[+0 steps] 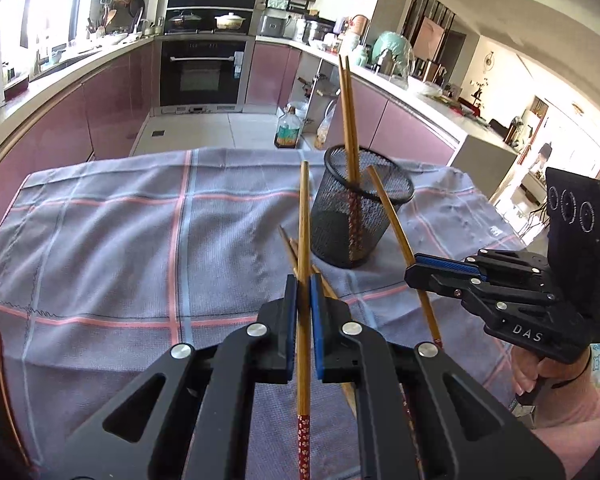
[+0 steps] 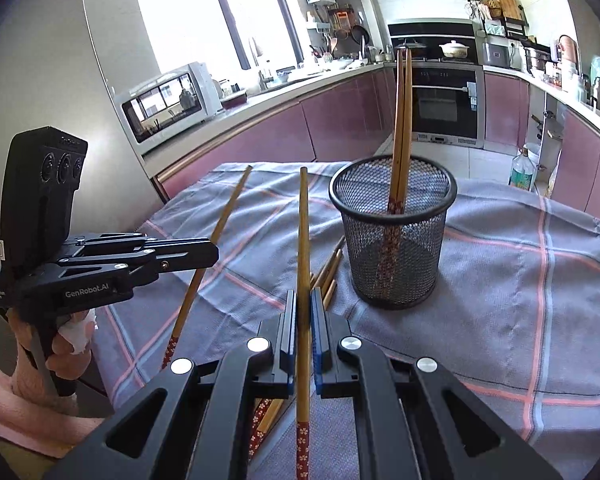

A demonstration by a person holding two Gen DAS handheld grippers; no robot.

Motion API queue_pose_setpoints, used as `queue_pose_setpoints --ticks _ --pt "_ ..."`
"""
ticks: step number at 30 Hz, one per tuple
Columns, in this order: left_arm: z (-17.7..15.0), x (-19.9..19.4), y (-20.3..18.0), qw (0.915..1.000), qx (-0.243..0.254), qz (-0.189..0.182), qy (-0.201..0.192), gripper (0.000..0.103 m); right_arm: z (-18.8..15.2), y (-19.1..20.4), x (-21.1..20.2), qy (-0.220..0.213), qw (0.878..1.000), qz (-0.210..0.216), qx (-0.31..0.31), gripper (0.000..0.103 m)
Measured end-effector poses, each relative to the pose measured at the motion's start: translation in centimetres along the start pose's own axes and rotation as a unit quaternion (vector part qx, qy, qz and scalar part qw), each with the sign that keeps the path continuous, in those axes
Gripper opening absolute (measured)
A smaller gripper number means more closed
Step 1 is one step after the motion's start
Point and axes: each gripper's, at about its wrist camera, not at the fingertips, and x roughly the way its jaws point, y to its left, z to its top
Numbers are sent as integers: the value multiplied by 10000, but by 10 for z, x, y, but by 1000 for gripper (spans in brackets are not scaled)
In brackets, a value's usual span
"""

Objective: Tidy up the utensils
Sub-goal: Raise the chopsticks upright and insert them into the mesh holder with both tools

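Note:
A black mesh cup stands on the checked cloth with two chopsticks upright in it. My left gripper is shut on one bamboo chopstick, held above the cloth just left of the cup. It also shows in the right wrist view. My right gripper is shut on another chopstick, tip pointing up near the cup. It shows in the left wrist view with its chopstick. Several loose chopsticks lie on the cloth beside the cup.
The grey cloth with pink lines covers a table in a kitchen. Purple cabinets and an oven stand behind. A bottle sits on the floor beyond the table's far edge. A microwave stands on the left counter.

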Motion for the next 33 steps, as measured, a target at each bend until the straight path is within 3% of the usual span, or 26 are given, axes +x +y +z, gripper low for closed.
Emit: queue_pose_setpoints --ticks 19,33 --pt "29 -58 -13 9960 49 -553 -704 7 25 -9 -39 -712 9974 -26 66 5" --pt "72 -73 -26 9911 144 -663 -1142 7 64 -16 -72 -1311 9910 -241 -138 5"
